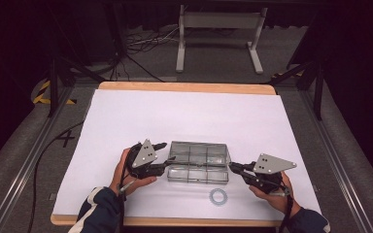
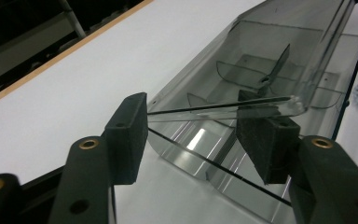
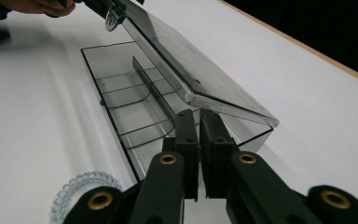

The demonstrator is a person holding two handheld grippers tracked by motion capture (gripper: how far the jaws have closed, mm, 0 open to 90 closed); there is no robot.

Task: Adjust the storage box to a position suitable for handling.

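Fig. 1. Clear compartment box [image 1: 198,162] at the near middle of the white-covered desk [image 1: 126,116], lid half raised, with my two grippers at its ends.

My left gripper [image 2: 191,135] sits at the box's left end, its fingers [image 2: 128,135] spread apart either side of the lid [image 2: 223,106] edge, not pinching it. My right gripper [image 3: 198,140] meets the right end, fingers [image 3: 186,140] pressed nearly together; whether they nip the box wall I cannot tell. A coiled hair tie [image 1: 219,196] lies just near of the box.
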